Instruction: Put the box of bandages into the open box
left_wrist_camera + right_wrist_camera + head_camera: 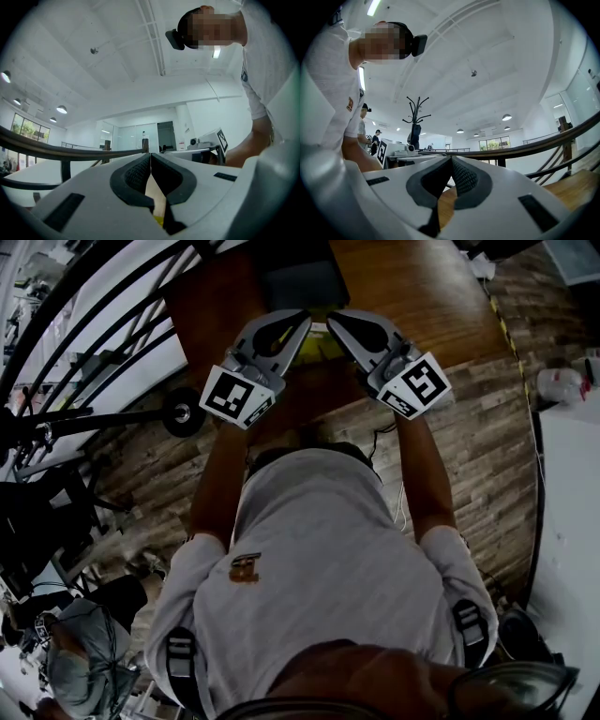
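In the head view both grippers rest side by side over a wooden table (pixel 412 287), tips nearly meeting. My left gripper (pixel 305 320) is shut with nothing in it; in its own view the pads (pixel 140 173) meet and point up at the ceiling. My right gripper (pixel 331 322) is shut and empty too, its pads (pixel 461 176) pressed together. A small yellow thing (pixel 314 348) shows between the two grippers; I cannot tell what it is. A dark boxy shape (pixel 300 282) sits on the table just beyond the tips.
A black curved railing (pixel 84 306) runs along the left of the table. Plank flooring (pixel 469 427) surrounds the person's body (pixel 319 559). A white surface (pixel 567 521) stands at the right. A coat stand (pixel 415 117) and other people show far off in the right gripper view.
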The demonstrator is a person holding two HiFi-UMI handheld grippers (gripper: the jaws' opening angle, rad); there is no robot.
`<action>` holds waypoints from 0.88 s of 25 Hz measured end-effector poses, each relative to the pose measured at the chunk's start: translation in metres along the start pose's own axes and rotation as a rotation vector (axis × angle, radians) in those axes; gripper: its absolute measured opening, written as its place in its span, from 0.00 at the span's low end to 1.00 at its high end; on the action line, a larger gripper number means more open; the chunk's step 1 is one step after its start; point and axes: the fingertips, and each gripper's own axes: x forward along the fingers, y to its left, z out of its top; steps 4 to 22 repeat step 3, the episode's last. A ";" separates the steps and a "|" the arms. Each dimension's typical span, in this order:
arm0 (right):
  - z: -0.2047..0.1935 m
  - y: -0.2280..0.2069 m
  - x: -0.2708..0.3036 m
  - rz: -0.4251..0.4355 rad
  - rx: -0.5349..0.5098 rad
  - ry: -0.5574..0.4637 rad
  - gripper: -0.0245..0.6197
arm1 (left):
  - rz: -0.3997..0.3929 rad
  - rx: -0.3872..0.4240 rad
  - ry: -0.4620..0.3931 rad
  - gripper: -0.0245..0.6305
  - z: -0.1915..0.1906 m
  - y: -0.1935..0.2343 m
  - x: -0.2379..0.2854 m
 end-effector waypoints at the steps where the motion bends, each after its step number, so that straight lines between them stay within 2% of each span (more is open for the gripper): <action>1: -0.001 -0.001 0.000 0.000 0.000 0.001 0.09 | -0.001 0.001 0.000 0.07 -0.001 0.000 0.001; 22: -0.002 -0.002 0.000 0.000 0.000 0.002 0.09 | -0.002 0.002 0.001 0.07 -0.002 0.001 0.002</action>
